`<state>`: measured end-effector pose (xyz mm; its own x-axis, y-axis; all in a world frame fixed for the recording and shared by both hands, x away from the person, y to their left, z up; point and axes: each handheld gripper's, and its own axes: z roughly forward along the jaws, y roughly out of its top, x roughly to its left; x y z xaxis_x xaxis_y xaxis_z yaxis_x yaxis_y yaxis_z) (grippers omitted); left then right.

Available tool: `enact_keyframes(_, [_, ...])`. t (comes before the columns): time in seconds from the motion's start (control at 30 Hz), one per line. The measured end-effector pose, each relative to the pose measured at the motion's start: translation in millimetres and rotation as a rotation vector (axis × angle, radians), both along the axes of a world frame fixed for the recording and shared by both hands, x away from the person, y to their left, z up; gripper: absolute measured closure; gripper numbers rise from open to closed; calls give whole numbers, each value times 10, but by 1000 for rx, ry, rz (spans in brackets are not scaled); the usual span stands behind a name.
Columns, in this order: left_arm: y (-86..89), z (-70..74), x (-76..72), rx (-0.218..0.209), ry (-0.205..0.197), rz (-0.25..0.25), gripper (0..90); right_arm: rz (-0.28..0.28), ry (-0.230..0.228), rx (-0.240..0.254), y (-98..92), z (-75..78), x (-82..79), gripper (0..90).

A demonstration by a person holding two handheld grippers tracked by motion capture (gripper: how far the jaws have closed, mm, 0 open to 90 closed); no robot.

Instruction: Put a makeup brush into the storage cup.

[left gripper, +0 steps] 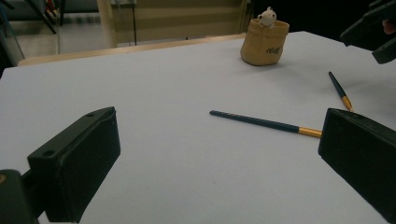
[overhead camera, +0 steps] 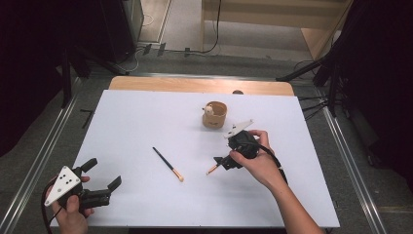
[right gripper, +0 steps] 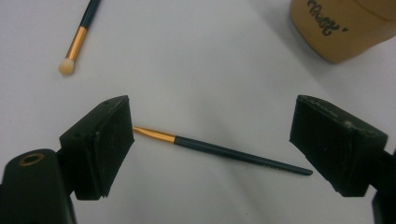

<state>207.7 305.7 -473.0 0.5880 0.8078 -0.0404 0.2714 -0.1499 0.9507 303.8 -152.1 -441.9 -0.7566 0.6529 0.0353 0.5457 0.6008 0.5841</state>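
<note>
Black jaws of the left gripper (overhead camera: 104,174) are seen spread wide at the lower left of the high view, held in a hand (overhead camera: 73,210) at the near edge of the white table (overhead camera: 146,117), with nothing between them. In the left gripper view the same jaws frame bare table, and a dark brush with a gold ferrule (left gripper: 266,123) is laid across the middle of the frame beyond them. Farther in, at the centre right of the high view, the right gripper (overhead camera: 220,163) is held low over a second, thinner brush (overhead camera: 213,169), whose gold tip is seen poking out to the lower left of the jaws. In the right gripper view that thin brush (right gripper: 219,150) is laid flat on the table between the parted jaws; its gold tip is just beside the left pad, though contact cannot be told, and the right pad is kept clear of it. Nothing is gripped. Farthest off, at the upper centre of the high view, a tan cup (overhead camera: 215,115) with a small white figure on its rim is stood upright.
</note>
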Motion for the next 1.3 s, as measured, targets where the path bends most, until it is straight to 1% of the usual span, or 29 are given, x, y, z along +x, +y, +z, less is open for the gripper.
enact_keyframes(0.03, [0,-1,0,1,0,0,0,20,13,-26,28,-20,23,141])
enact_keyframes(0.07, [1,-1,0,2,1,-1,0,20,13,-26,28,-20,23,141])
enact_keyframes(0.2, [-3,-2,0,4,1,-3,0,33,24,-73,74,-42,60,141])
enact_keyframes(0.23, [-5,-3,1,3,1,-3,0,48,25,-97,91,-47,74,141])
enact_keyframes(0.3, [-8,-8,3,1,2,-3,0,56,31,-106,101,-50,82,141])
enact_keyframes(0.37, [-9,-8,3,4,2,-2,0,69,39,-137,122,-60,99,141])
enact_keyframes(0.4, [-10,-8,3,2,1,-1,0,78,44,-163,141,-66,114,141])
enact_keyframes(0.47, [-10,-8,3,4,1,-2,0,82,44,-169,149,-70,119,141])
enact_keyframes(0.53, [-9,-9,4,2,2,-2,0,94,57,-186,174,-79,126,141])
enact_keyframes(0.6, [-9,-9,3,3,2,-3,0,105,58,-203,195,-93,138,141])
enact_keyframes(0.63, [-11,-9,3,3,2,-3,0,98,59,-218,214,-103,135,141])
enact_keyframes(0.7, [-11,-10,4,3,3,-4,0,118,70,-249,246,-130,144,145])
enact_keyframes(0.73, [-10,-10,4,4,4,-5,0,124,82,-261,266,-159,150,174])
enact_keyframes(0.8, [-8,-11,4,5,3,-3,0,133,81,-265,273,-171,158,183])
enact_keyframes(0.87, [-6,-11,5,2,3,-2,0,145,91,-287,295,-195,156,187])
enact_keyframes(1.03, [-6,-12,5,2,5,-3,0,179,108,-321,327,-241,162,208])
enact_keyframes(1.07, [-6,-12,5,2,5,-3,0,186,108,-323,329,-253,165,213])
enact_keyframes(1.1, [-6,-13,6,3,5,-2,0,197,106,-334,332,-259,171,213])
enact_keyframes(1.17, [-7,-15,6,3,7,0,0,206,116,-342,334,-271,182,221])
enact_keyframes(1.3, [-8,-17,6,4,8,0,0,216,117,-369,338,-291,194,238])
